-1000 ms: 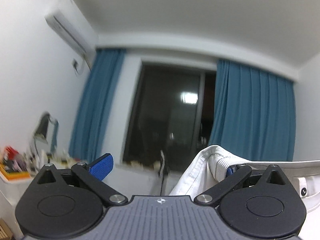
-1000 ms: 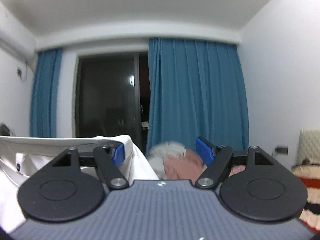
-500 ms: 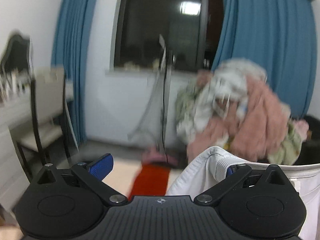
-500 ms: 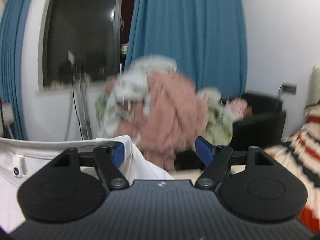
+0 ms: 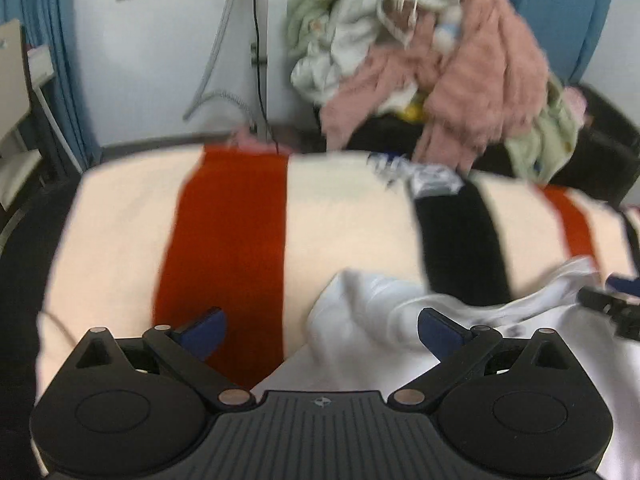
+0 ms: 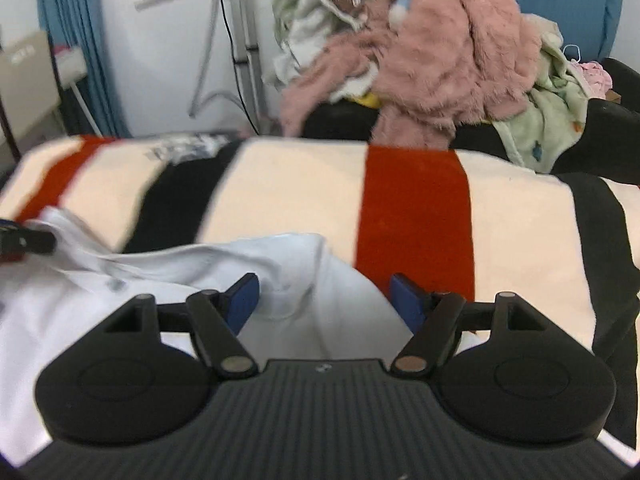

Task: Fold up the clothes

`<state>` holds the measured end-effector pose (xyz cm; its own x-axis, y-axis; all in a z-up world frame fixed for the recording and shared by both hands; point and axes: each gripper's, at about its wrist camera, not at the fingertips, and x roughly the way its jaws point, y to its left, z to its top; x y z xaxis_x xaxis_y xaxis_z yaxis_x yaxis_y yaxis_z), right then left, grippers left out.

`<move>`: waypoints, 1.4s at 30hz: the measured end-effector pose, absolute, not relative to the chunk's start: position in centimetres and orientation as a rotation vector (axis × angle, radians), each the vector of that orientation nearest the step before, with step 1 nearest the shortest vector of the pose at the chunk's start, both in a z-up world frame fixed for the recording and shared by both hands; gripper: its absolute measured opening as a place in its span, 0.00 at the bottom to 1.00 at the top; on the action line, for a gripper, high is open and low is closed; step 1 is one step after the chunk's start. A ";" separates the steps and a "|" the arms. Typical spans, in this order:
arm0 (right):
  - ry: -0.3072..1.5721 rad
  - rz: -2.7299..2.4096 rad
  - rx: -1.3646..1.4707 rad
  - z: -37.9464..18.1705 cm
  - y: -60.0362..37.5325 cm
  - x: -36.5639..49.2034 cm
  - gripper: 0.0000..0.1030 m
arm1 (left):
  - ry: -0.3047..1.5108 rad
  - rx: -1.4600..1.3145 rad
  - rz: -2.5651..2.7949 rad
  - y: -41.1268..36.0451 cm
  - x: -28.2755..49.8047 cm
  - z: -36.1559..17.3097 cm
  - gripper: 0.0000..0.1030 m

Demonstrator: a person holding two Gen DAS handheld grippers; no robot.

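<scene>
1. A striped blanket (image 5: pixel 340 220) in cream, red and black covers the wide flat surface filling the middle of both wrist views.
2. Beyond its far edge a heap of clothes (image 6: pixel 432 44), mostly fluffy pink with white and pale green pieces, is piled on a dark seat against the wall, with blue curtains (image 6: pixel 72 48) to either side.
3. A white garment (image 6: pixel 168 276) lies rumpled on the near part of the blanket, reaching across a black stripe and up to a red one; its bunched upper edge sits between and just ahead of the blue pads of both tools.
4. The left gripper (image 5: pixel 320 326) has its fingers spread wide, released, with a fold of the white cloth lying between them but not pinched.
5. The right gripper (image 6: pixel 324 300) is likewise spread apart and released over the cloth, gripping nothing.
6. A thin metal stand with a dangling cable (image 5: pixel 260 60) rises behind the blanket near the wall.
</scene>
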<state>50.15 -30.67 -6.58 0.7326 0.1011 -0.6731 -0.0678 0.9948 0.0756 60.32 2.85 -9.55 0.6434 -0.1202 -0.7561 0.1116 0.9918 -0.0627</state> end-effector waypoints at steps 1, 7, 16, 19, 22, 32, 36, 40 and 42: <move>0.718 0.105 0.061 -5.7 -30.4 49.1 0.72 | 0.838 -0.015 -0.134 2.4 59.5 -8.2 1.00; 0.611 0.121 0.074 -2.0 -29.7 41.0 0.73 | 0.731 -0.037 -0.158 0.9 50.3 -2.7 1.00; 0.464 0.106 0.103 2.1 -27.9 21.3 0.73 | 0.554 -0.067 -0.111 -0.7 25.5 3.0 1.00; 0.402 0.109 0.040 2.5 -26.7 14.5 0.73 | 0.498 -0.058 -0.095 -0.7 18.6 2.6 1.00; 0.352 0.097 0.002 2.2 -26.0 9.2 0.73 | 0.446 -0.019 -0.067 -0.8 12.5 1.8 1.00; 0.323 0.106 0.001 -1.6 -25.4 0.6 0.73 | 0.466 -0.019 -0.037 0.0 4.5 -2.5 1.00; 0.299 0.078 -0.006 -2.1 -25.4 1.5 0.73 | 0.484 -0.005 -0.052 0.1 5.0 -4.6 1.00; 0.292 0.038 0.010 -2.5 -26.3 2.4 0.73 | 0.531 -0.055 -0.022 0.9 7.3 -5.8 1.00; 0.314 0.040 0.056 -2.9 -27.0 3.4 0.73 | 0.560 -0.142 -0.006 1.8 8.7 -6.3 1.00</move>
